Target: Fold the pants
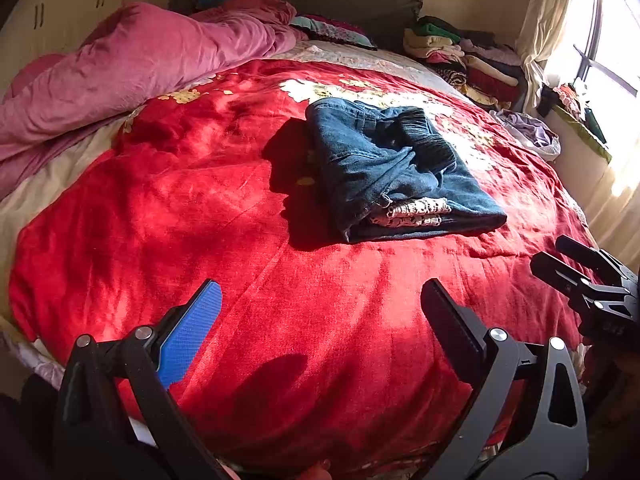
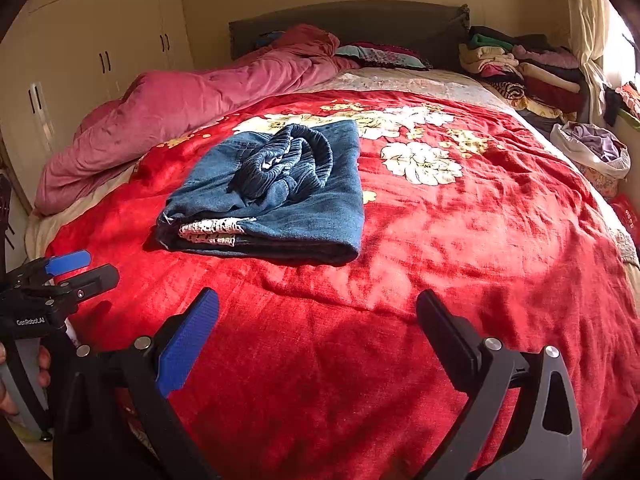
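On the red blanket [image 1: 280, 300]: pants [image 1: 396, 172] lie folded into a thick blue denim bundle, mid-bed, ribbed waistband bunched on top, lace trim showing at the near edge
pants from left gripper [image 1: 320, 312]: ahead and a bit to the right, well apart, no contact
pants from right gripper [image 2: 318, 320]: ahead and a bit to the left, well apart, no contact
pants long axis: folded near edge runs roughly across both views, left-right; short side points toward the headboard [image 2: 360, 20]
nearer hand: cannot tell, both sit about equally back from the pants near the foot of the blanket
left gripper state: fingers spread wide, holding nothing
right gripper state: fingers spread wide, holding nothing
task progress: judged near done or done, bundle compact; loose waistband on top may want tucking
next move need: straight reach forward to the near folded edge, either hand
risk: top layer may slide off if nudged from the side
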The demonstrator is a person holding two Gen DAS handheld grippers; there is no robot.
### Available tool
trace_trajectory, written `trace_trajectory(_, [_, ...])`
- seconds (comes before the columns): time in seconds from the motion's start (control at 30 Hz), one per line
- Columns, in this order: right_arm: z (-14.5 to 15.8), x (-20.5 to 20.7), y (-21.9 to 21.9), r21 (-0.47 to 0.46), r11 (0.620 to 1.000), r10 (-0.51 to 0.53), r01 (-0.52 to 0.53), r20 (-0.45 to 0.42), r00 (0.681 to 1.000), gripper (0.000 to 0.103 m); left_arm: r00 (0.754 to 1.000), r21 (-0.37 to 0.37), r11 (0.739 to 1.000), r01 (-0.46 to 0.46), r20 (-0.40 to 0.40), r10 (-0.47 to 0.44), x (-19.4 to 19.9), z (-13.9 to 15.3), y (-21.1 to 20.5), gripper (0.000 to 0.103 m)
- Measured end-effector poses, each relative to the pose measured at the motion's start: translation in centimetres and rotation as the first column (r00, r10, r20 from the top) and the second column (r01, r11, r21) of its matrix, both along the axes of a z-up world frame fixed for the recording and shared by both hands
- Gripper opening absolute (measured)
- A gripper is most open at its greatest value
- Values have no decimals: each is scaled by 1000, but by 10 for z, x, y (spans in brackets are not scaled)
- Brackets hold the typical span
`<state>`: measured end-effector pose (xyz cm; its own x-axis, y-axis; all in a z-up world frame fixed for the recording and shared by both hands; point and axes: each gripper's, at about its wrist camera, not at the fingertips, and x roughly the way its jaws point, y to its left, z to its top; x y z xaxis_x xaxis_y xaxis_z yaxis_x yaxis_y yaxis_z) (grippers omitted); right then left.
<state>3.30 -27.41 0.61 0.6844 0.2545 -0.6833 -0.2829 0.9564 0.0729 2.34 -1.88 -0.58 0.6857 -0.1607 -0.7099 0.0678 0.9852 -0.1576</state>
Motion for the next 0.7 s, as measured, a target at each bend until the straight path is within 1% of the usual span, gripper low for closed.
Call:
trace_trajectory(0.27, [-1, 0, 2, -24, 1000, 1, 0, 9, 1000, 98, 1000, 3, 1000, -1, 0, 1, 0, 1, 1, 93])
trace_trajectory(0.7, [-2, -1, 1, -19, 1000, -3, 3, 6, 1000, 98, 1000, 8, 1000, -6, 4, 6, 0, 3, 2, 93])
